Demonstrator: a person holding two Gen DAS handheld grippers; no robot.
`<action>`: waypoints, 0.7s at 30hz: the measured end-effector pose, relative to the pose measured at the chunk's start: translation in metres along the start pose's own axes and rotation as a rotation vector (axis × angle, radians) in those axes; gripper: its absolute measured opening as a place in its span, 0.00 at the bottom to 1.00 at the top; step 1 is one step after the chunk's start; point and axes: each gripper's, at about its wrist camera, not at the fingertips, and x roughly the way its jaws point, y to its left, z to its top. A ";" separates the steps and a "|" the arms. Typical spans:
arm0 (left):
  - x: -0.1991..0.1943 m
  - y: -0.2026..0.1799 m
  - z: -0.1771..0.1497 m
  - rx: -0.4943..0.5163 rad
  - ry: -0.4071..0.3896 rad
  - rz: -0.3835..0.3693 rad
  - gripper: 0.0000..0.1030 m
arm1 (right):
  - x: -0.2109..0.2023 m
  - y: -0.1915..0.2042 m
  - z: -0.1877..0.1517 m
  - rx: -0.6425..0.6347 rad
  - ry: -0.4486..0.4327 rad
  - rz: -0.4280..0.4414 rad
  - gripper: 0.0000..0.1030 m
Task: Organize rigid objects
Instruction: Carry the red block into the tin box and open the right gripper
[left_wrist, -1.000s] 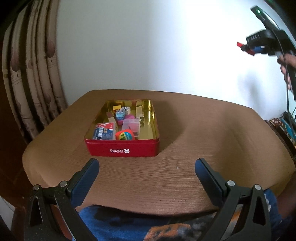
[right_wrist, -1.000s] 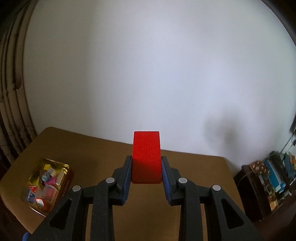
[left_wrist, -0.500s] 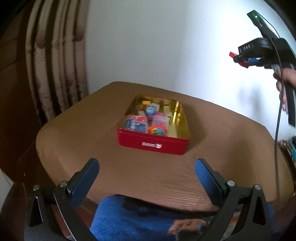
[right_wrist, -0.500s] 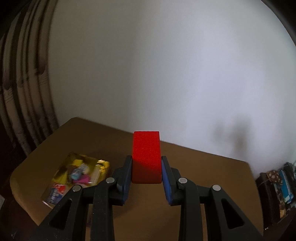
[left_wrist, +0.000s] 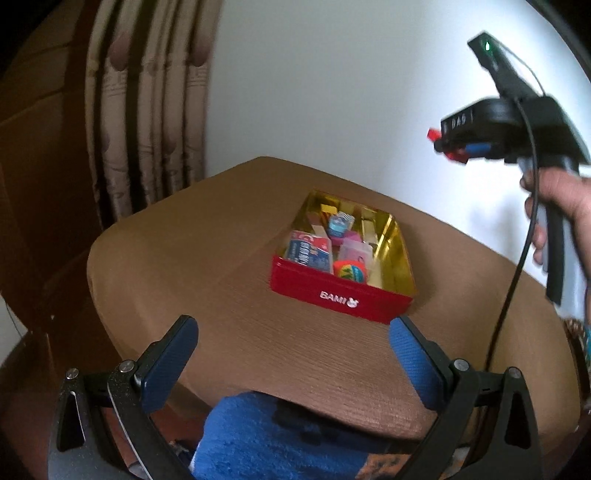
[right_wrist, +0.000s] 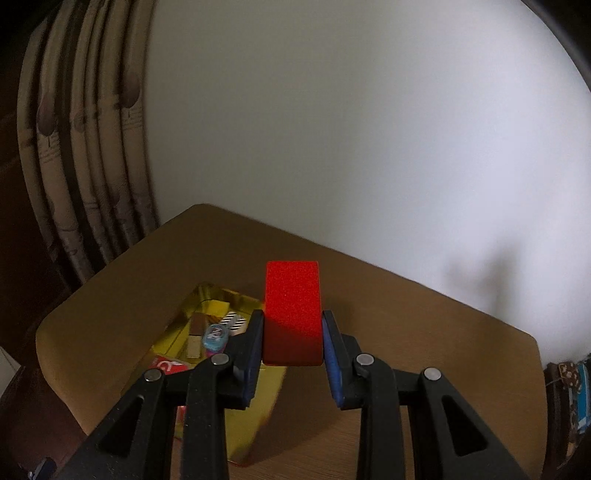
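While right gripper (right_wrist: 292, 341) clamps red block (right_wrist: 291, 306) (above tin (left_wrist: 343, 295)); left gripper (left_wrist: 291, 349) fingers agape.

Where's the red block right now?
The red block is clamped in the right gripper, held in the air above the brown table, just right of the red tin.

Red rectangular block (right_wrist: 292, 310) rides upright in the air, pinched at its lower sides. Down at its 7 o'clock, the red BAMI tin (right_wrist: 207, 295) lies open, gold-lined, crowded with small colourful items at its left side.
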 end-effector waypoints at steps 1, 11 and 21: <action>0.001 0.001 0.001 -0.004 0.006 0.001 0.99 | 0.004 0.005 -0.002 -0.005 0.008 0.008 0.29; 0.013 0.005 0.002 -0.015 0.053 -0.005 0.99 | 0.051 0.027 -0.062 -0.035 0.143 0.056 0.29; 0.021 0.009 0.002 -0.036 0.084 -0.008 0.99 | 0.085 0.039 -0.112 -0.036 0.231 0.069 0.29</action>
